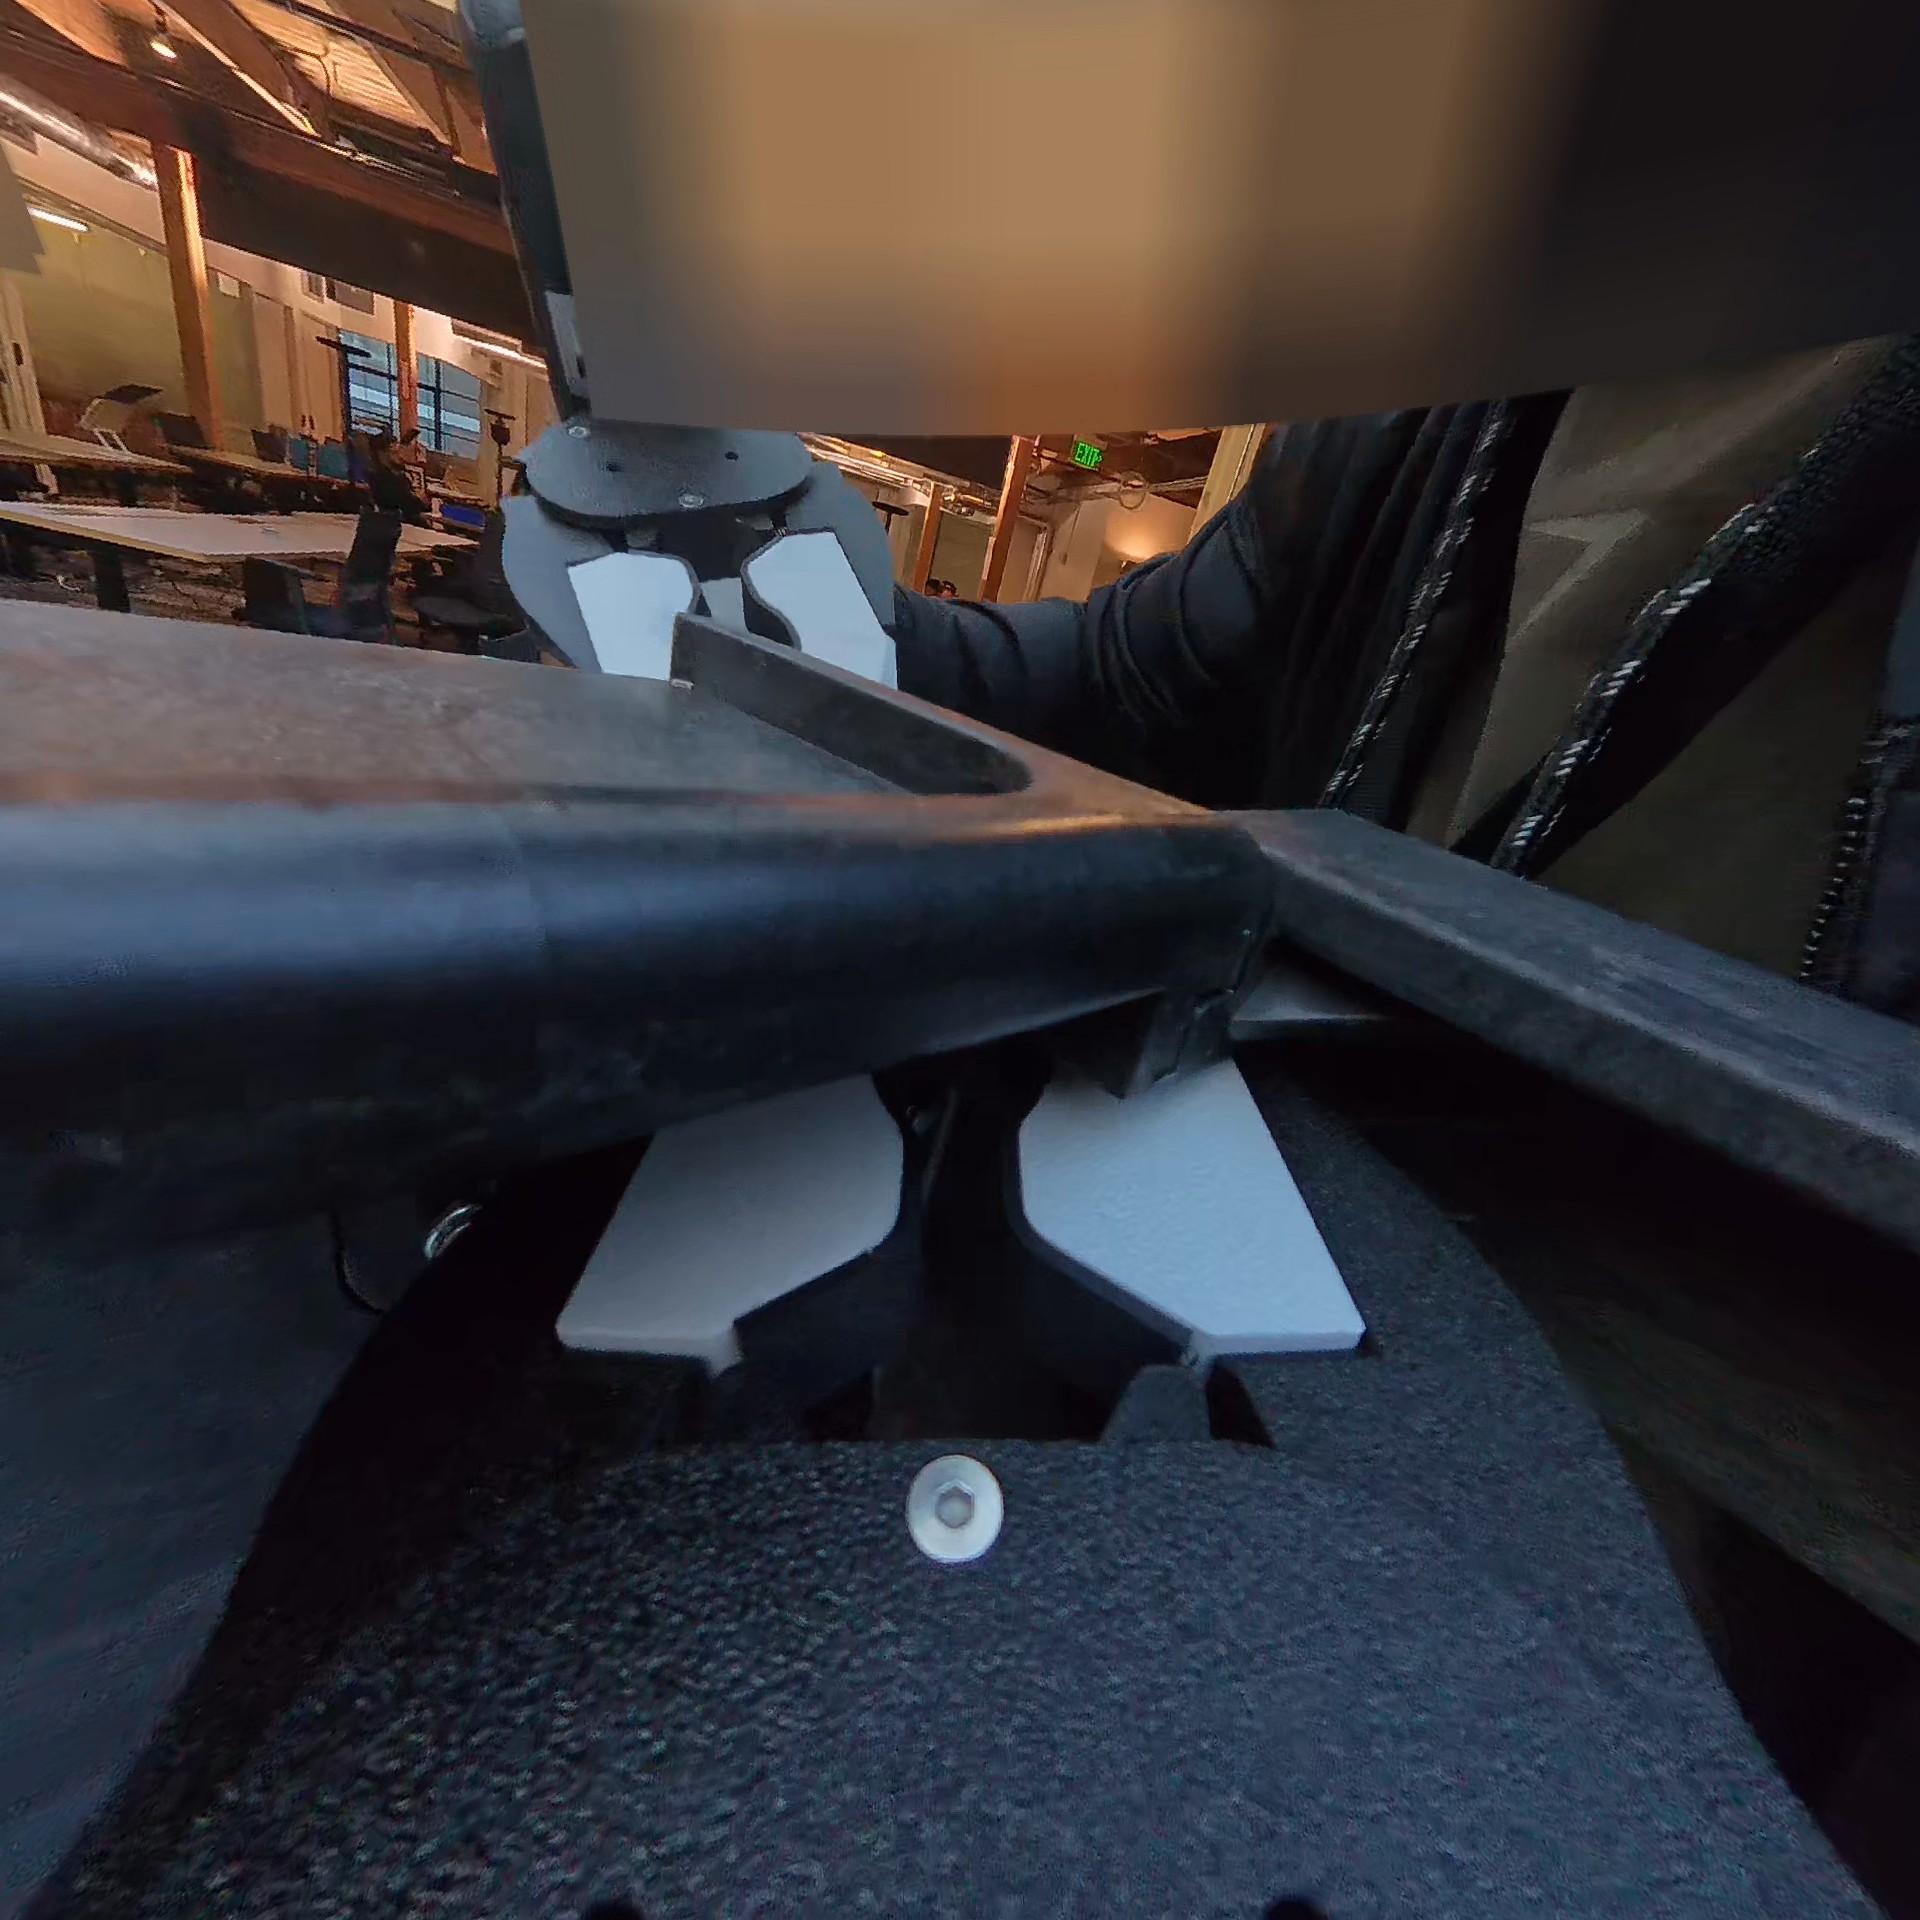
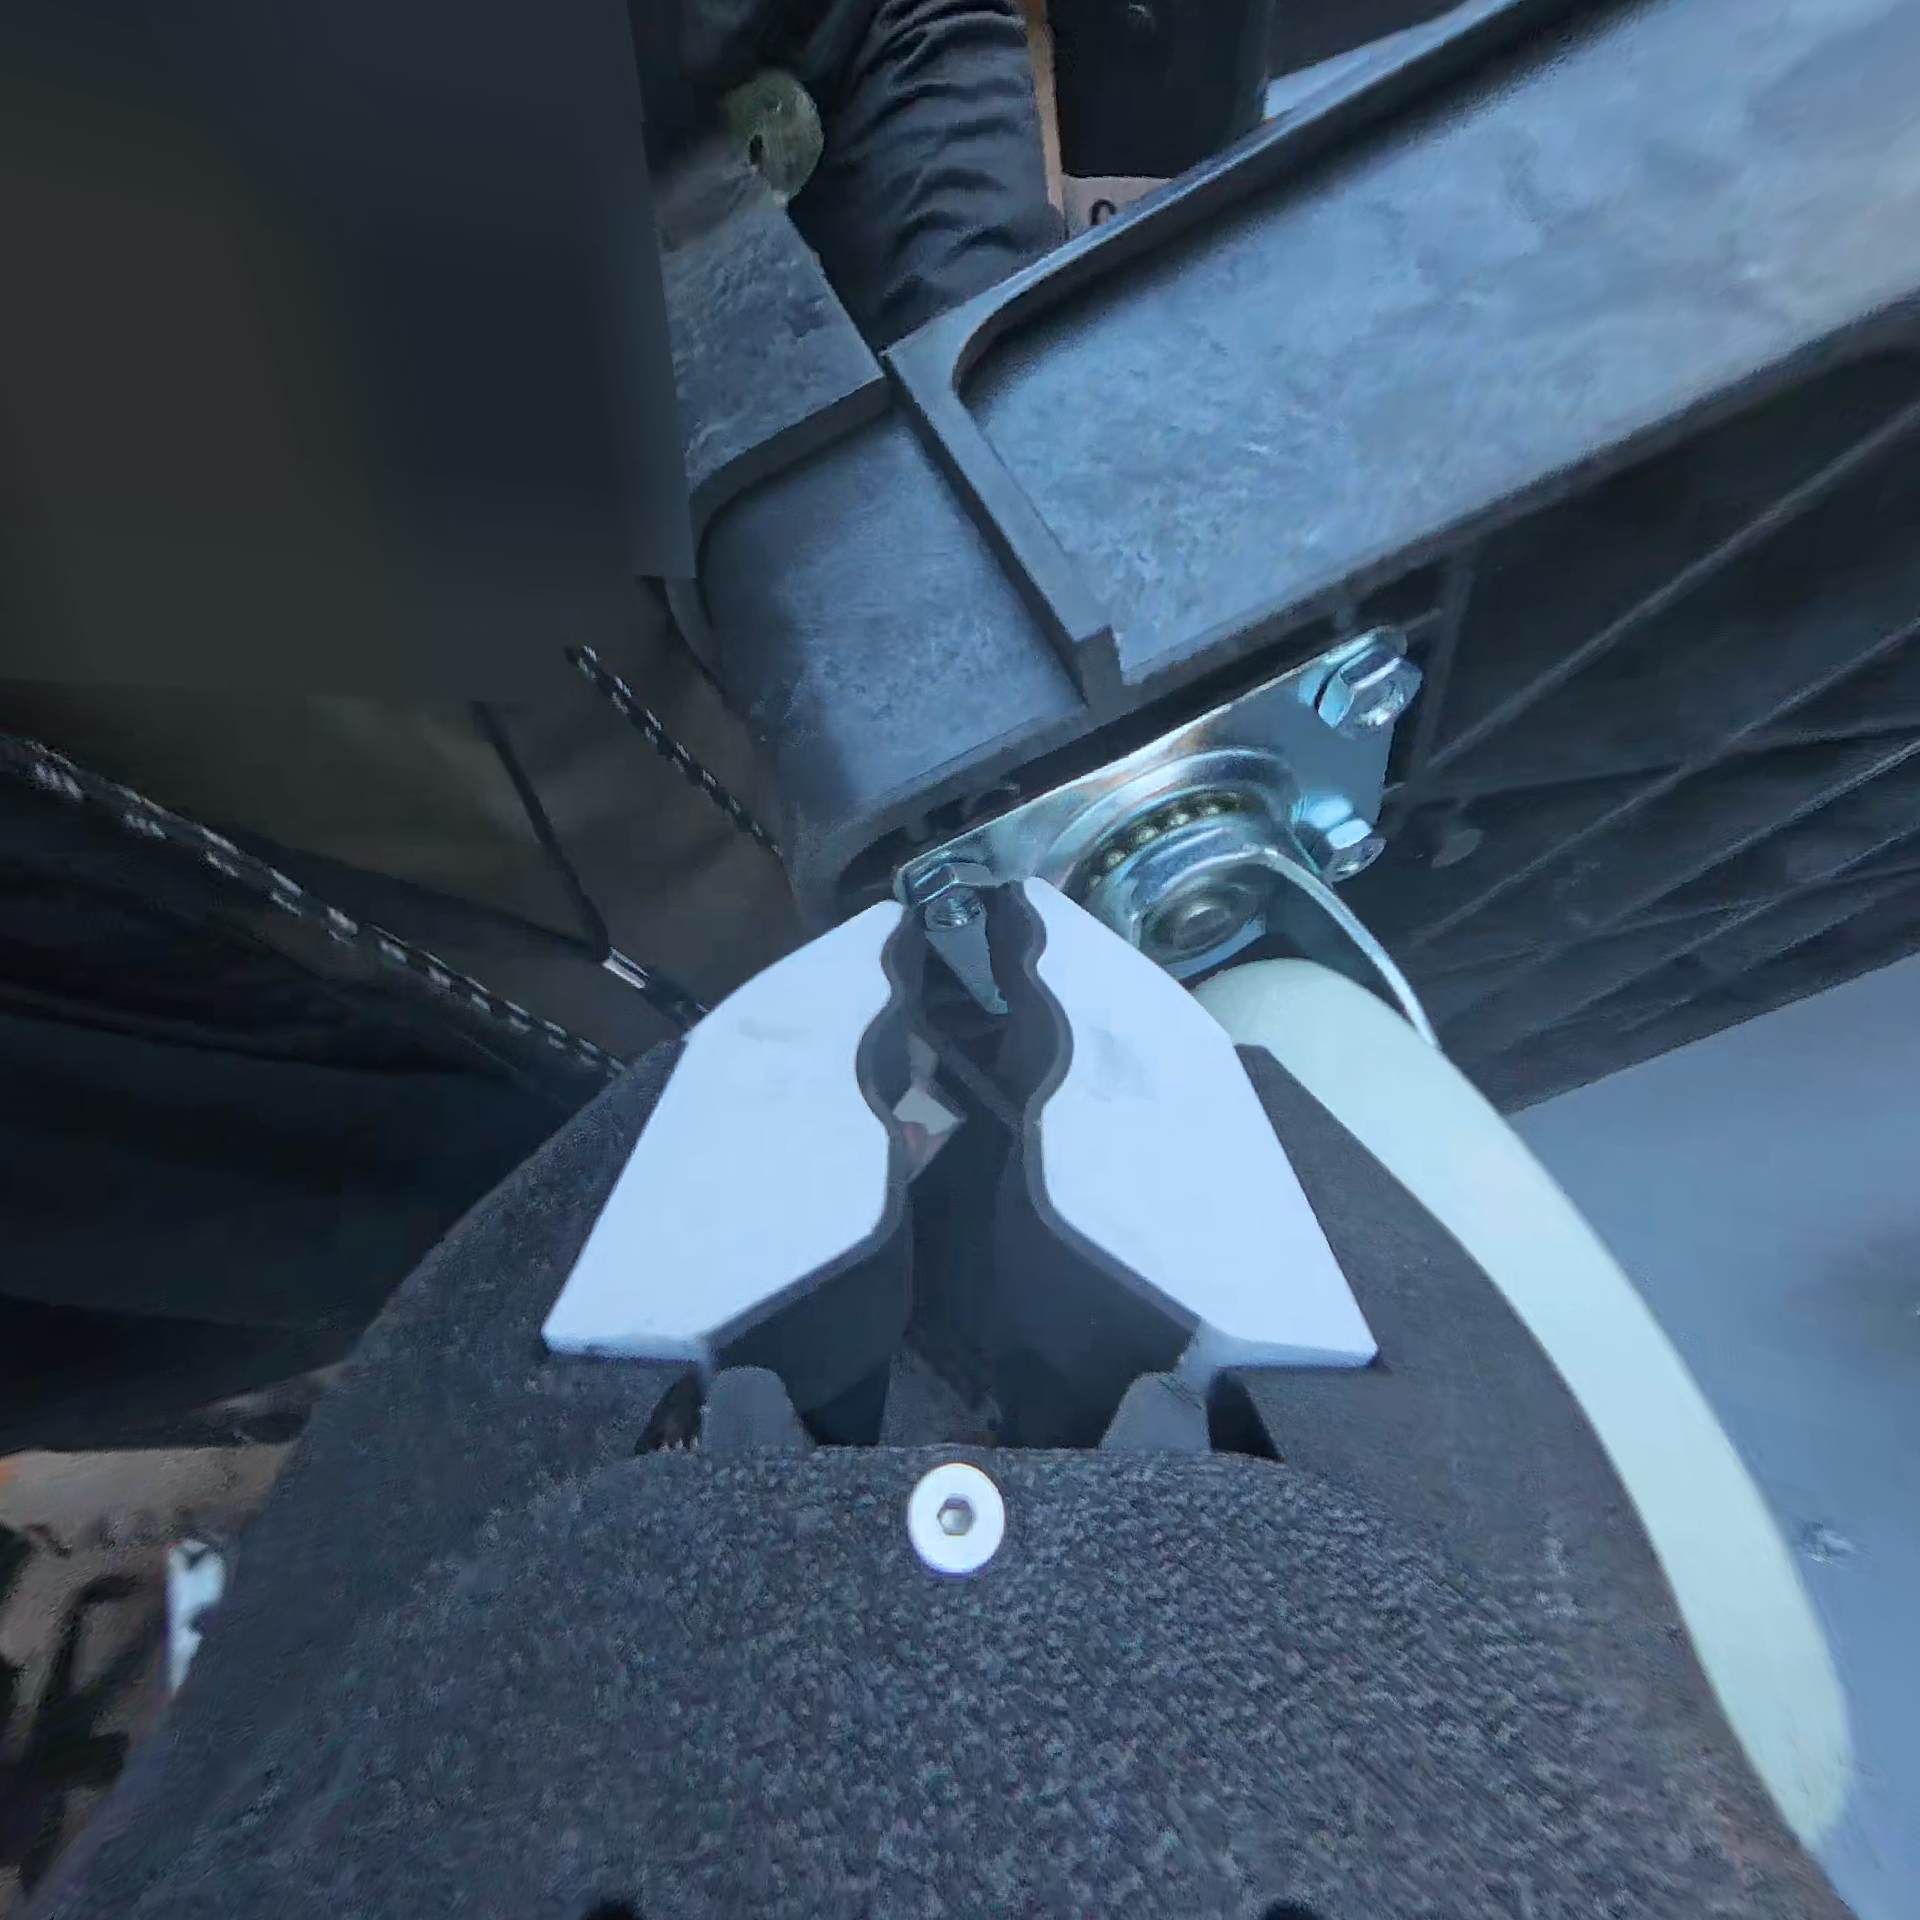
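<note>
Reaching under a dark, rough plastic cart (image 1: pixel 727 914): left gripper (image 1: pixel 961 1101) tips hiding below its round edge, so cannot tell how wide. Right gripper (image 2: pixel 961 935) nearly closed, pinching a shiny metal tab (image 2: pixel 961 951) by the caster plate (image 2: pixel 1195 821); smooth cream wheel (image 2: pixel 1507 1247) just right of the jaws.

White pads (image 2: pixel 748 1174) on black grippers, a dark grey cart (image 1: pixel 727 914), a cream wheel (image 2: pixel 1538 1299), a silver bracket (image 2: pixel 1195 821).

Both views dim, wide-angle bend at edges. Left wrist: warm ceiling lamps (image 1: pixel 161 44) upper left, foreground shadowed. Right wrist: cool bluish cast, soft blur lower left.
</note>
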The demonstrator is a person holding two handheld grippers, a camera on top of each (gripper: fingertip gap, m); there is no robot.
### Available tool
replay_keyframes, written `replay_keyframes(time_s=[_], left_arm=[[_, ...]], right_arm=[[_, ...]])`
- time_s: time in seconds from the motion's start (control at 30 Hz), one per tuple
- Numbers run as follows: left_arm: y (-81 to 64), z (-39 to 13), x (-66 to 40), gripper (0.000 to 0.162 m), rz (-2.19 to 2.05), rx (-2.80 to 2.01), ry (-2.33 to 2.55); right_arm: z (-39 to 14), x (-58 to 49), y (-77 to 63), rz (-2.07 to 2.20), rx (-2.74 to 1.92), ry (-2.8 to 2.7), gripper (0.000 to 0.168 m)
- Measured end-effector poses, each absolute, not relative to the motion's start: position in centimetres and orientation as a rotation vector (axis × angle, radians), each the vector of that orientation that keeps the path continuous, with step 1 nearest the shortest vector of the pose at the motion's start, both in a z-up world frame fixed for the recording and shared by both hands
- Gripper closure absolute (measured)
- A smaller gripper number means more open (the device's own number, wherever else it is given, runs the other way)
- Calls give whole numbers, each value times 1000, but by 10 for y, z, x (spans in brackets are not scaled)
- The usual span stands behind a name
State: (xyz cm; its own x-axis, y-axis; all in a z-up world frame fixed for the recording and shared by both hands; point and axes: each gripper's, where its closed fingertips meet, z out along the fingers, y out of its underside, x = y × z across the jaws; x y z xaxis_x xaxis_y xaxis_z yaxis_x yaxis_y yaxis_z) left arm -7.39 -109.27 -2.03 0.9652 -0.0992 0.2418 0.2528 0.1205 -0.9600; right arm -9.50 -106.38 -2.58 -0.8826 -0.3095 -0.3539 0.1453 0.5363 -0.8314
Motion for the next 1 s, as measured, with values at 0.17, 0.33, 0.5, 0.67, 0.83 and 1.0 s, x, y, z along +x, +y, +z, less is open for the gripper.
replay_keyframes(time_s=[0.17, 0.33, 0.5, 0.67, 0.83, 1.0], left_arm=[[-1093, -20, -73, 152, -267, -1422, -135], [-1093, -20, -73, 152, -268, -1421, -139], [-1092, -20, -74, 152, -282, -1409, -148], [-1093, -20, -74, 153, -290, -1402, -147], [-1093, -20, -74, 153, -286, -1404, -140], [-1092, -21, -74, 152, -275, -1423, -135]], right_arm=[[-25, -94, -1063, -1213, 14, 2255, 153], [-26, -94, -1061, -1165, 90, 2268, 152], [-22, -99, -1057, -1345, 82, 2328, 142], [-31, -104, -1049, -1562, -234, 2547, 140], [-14, -103, -1055, -2002, -612, 2485, 142], [-26, -101, -1063, -2044, -877, 2551, 146]])
